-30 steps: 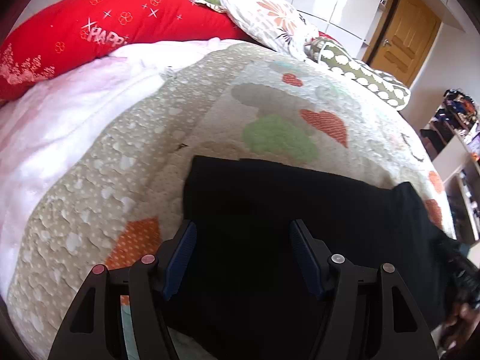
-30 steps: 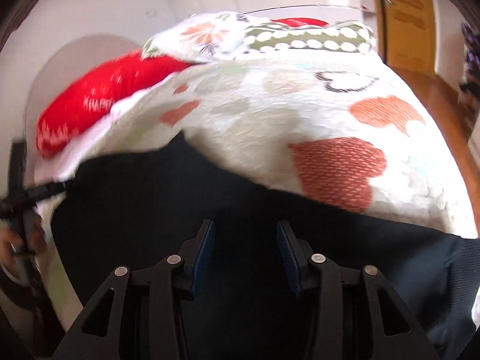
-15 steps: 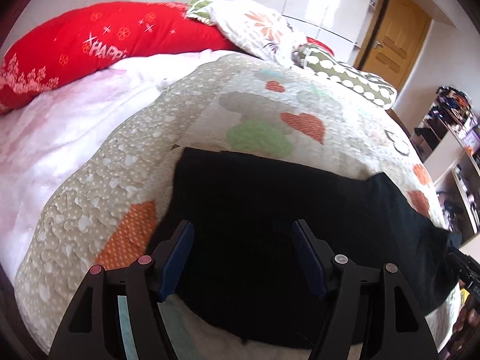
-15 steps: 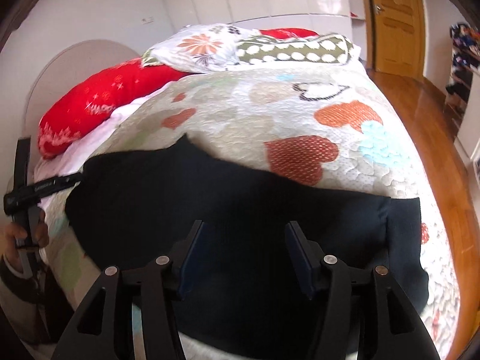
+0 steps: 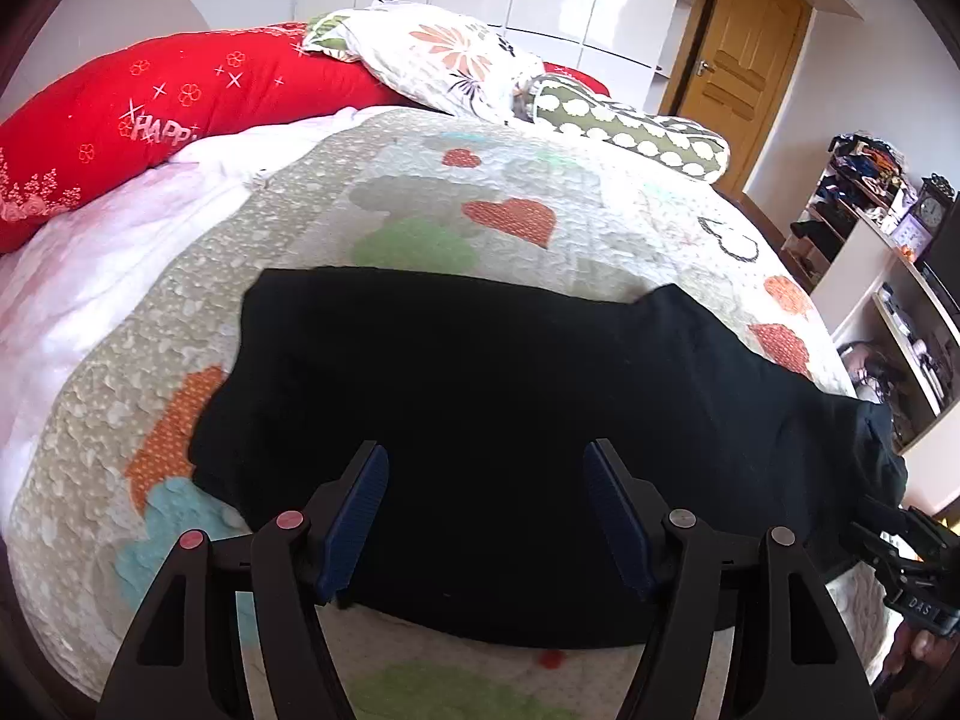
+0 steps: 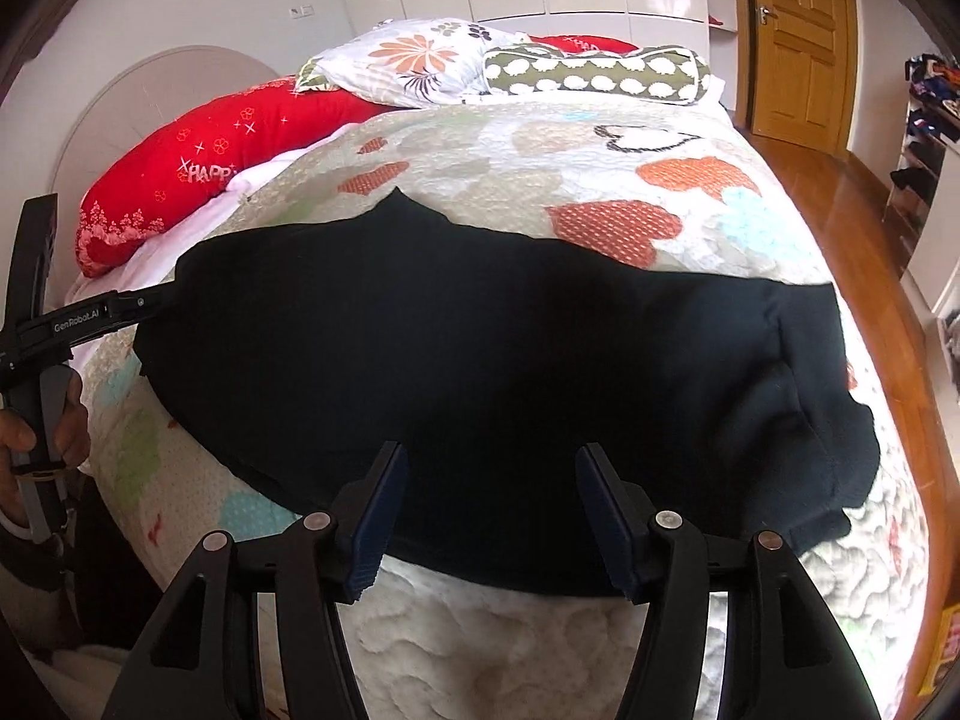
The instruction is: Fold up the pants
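Note:
Black pants [image 5: 510, 390] lie flat across the heart-patterned quilt [image 5: 420, 192], stretched from left to right. In the right wrist view the pants [image 6: 480, 330] end in a thicker band at the right. My left gripper [image 5: 483, 450] hovers open over their near edge with nothing between its blue pads. My right gripper [image 6: 489, 450] hangs over the near edge too; its jaws are opening and hold nothing. In the right wrist view, the left gripper's fingers [image 6: 144, 300] reach toward the pants' left end, with a hand [image 6: 36, 432] on its handle.
A red pillow [image 5: 150, 114], a floral pillow [image 5: 444, 66] and a green dotted bolster [image 5: 630, 132] line the head of the bed. A wooden door [image 5: 738, 48] and cluttered shelves [image 5: 888, 276] stand at the right. Wooden floor [image 6: 870, 228] runs along the bed's right side.
Both grippers have drawn back from the pants, so more of the bed and the whole garment show. The right gripper's jaws have spread wider. The pants lie still.

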Tool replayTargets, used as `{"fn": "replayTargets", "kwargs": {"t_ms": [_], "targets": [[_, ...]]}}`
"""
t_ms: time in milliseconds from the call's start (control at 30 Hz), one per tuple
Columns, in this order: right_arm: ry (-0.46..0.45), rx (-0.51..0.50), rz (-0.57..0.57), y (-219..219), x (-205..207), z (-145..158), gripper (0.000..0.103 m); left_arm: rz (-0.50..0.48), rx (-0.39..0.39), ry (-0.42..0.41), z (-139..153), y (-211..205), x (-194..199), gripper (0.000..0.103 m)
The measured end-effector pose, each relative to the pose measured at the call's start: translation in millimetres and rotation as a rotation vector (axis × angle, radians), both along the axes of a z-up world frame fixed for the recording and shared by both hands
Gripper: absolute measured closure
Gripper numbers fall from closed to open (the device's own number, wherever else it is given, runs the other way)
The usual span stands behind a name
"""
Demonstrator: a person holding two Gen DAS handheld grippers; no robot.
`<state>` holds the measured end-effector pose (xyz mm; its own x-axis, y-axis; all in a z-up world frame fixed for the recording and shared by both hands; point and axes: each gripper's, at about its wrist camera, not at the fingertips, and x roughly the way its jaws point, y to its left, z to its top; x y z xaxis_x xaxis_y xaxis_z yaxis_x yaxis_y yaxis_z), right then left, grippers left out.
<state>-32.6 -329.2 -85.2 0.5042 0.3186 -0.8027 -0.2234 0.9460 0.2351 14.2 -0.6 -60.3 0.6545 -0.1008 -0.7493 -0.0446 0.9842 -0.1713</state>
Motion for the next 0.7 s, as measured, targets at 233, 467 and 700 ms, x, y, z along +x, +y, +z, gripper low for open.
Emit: {"fn": "replayTargets", "kwargs": {"t_ms": [233, 467, 700], "targets": [[0.005, -0.036, -0.038, -19, -5, -9, 0.041, -0.023, 0.009, 0.026, -10, -14, 3, 0.035], [0.009, 0.001, -0.071, -34, -10, -10, 0.041, -0.042, 0.061, 0.055, -29, -25, 11, 0.032], [-0.014, 0.001, -0.114, -47, -24, 8, 0.036, -0.056, 0.042, 0.054, -21, -34, 8, 0.032]]}}
